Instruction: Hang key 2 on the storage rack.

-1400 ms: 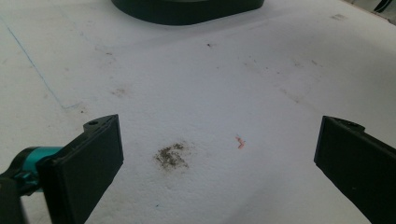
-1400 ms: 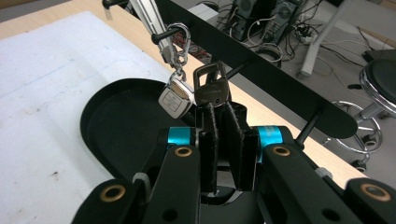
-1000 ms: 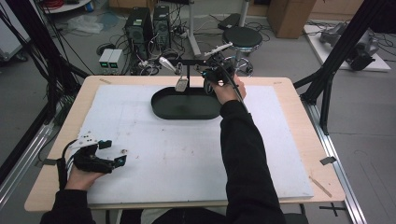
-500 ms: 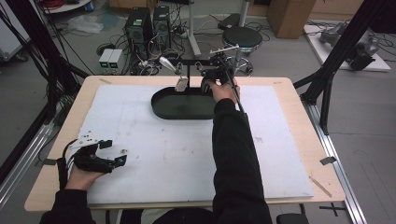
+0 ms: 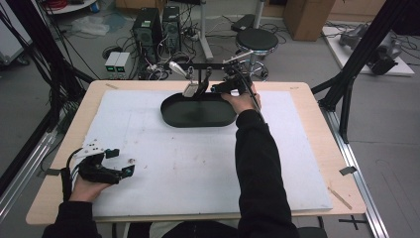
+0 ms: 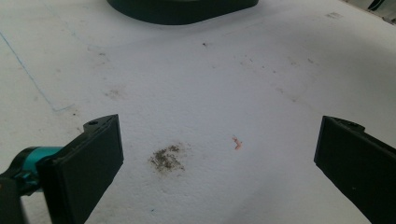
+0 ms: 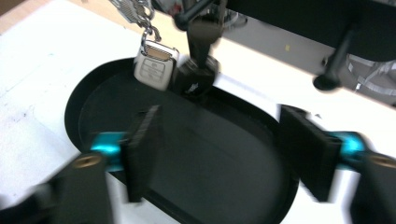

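Note:
A black oval tray (image 5: 198, 111) lies at the far middle of the white mat. From a black bar (image 5: 213, 65) above its far rim hang a silver-white key fob (image 5: 189, 89) and a black key fob (image 5: 202, 88). My right gripper (image 5: 221, 88) hovers over the tray's far right rim, just right of the fobs, open with nothing between its jaws. In the right gripper view (image 7: 224, 154) the white fob (image 7: 154, 69) and the black fob (image 7: 196, 78) hang ahead over the tray (image 7: 210, 172). My left gripper (image 5: 120, 162) rests open at the mat's front left (image 6: 224, 163).
The white mat (image 5: 198, 163) covers most of the wooden table (image 5: 317, 129). A dirt smudge (image 6: 166, 158) and a small orange fleck (image 6: 237, 143) lie on the mat between the left jaws. The tray's rim (image 6: 182, 11) is far ahead of them. Computers, cables and a stool (image 5: 257, 39) stand beyond the table.
The right hand and its gripper have shifted slightly left along the tray's far rim, closer to the hanging fobs. The left gripper has stayed where it was.

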The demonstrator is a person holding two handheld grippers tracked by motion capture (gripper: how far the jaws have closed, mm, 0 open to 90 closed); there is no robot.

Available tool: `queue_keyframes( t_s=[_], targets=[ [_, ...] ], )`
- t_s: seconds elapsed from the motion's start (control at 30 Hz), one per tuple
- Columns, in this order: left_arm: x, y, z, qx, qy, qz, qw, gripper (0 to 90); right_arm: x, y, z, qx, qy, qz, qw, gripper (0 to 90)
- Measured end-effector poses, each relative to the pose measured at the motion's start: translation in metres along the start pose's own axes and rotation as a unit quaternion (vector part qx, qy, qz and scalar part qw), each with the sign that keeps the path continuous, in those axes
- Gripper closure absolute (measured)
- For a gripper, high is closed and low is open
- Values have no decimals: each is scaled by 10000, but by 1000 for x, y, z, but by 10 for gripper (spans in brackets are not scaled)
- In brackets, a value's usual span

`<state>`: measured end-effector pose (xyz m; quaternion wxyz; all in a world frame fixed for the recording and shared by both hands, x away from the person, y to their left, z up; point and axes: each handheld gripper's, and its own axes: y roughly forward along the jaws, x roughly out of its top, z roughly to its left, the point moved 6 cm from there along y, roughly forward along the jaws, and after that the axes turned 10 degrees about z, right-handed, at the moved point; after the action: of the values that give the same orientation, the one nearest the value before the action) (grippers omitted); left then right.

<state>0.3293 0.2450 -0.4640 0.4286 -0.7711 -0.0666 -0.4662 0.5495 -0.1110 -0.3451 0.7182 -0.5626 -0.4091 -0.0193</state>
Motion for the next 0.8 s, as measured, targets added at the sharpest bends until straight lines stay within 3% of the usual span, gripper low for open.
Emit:
queue_keyframes(
  t_s=[0.03, 0.1, 0.17, 0.37, 0.67, 0.8],
  targets=[
    [0, 0, 0, 1, 20, 5, 10000, 17, 0, 0, 0, 0, 0, 0, 10000, 270],
    [0, 0, 0, 6, 1, 18, 10000, 17, -7, -4, -1, 88, 25, -65, 9999, 134],
    [0, 0, 0, 8, -2, 24, 10000, 17, -17, -2, 0, 450, 45, 83, 9989, 5],
    [-1, 0, 0, 28, 18, 58, 10000, 17, -42, -4, -2, 486, -227, 434, 9976, 7],
    [-1, 0, 0, 43, 13, 74, 10000, 17, -65, -25, -4, 426, -366, 173, 9983, 8],
    [-1, 1, 0, 39, 20, 86, 10000, 17, -76, -36, -1, 537, -477, 113, 9974, 8]
  ],
)
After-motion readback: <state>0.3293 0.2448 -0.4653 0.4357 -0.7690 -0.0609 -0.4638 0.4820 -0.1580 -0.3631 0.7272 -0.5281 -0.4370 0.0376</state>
